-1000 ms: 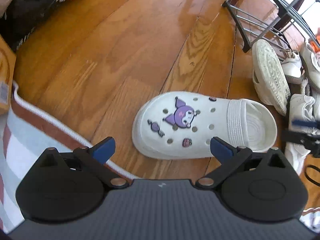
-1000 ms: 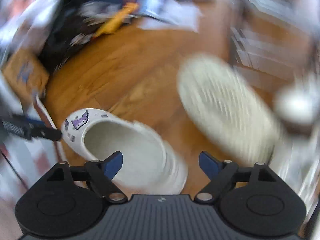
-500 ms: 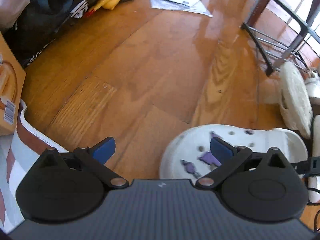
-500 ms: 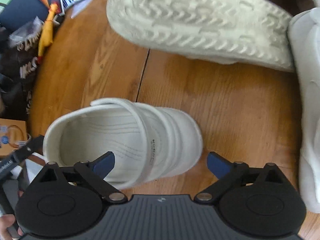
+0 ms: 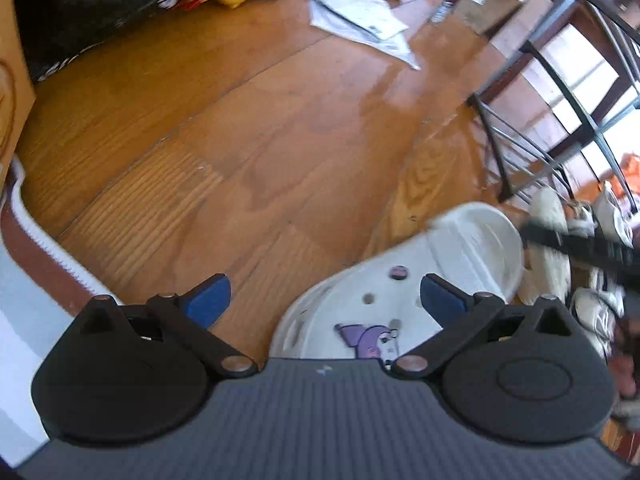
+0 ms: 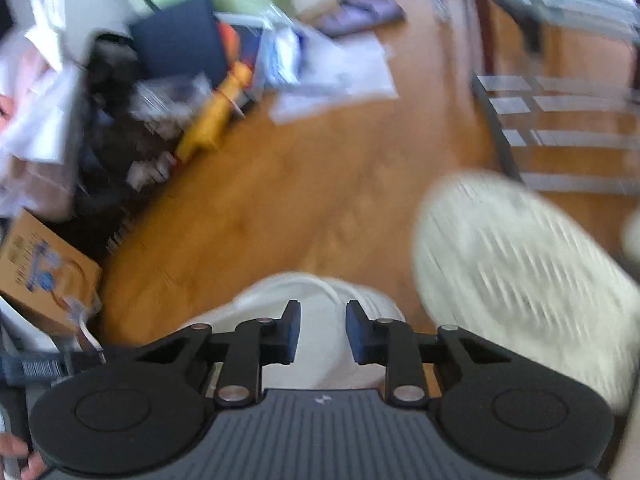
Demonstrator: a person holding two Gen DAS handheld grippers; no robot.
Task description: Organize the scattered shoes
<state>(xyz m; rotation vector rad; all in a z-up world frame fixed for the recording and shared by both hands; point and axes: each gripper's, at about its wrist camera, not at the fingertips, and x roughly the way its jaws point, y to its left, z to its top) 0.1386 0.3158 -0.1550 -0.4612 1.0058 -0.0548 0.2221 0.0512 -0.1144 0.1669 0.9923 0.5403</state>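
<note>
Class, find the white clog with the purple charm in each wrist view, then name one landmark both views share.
Left wrist view: the white clog lies lower centre-right, toe behind the gripper body.
Right wrist view: the white clog sits bottom centre, its heel between the closing pads of the right gripper.
Shared landmark: the upturned ribbed sole beside it.

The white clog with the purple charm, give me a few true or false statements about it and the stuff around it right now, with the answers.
1. The white clog lies on a wooden floor. True.
2. The left tool is clamped shut on the clog. False: its fingers stand wide apart.
3. The right tool has the clog's heel strap between its closing fingers. True.
4. A second clog lies beside it, sole showing. True.
5. The clog's charm is green. False: it is purple.
6. The floor beyond the shoes is bare. False: papers lie there.
</note>
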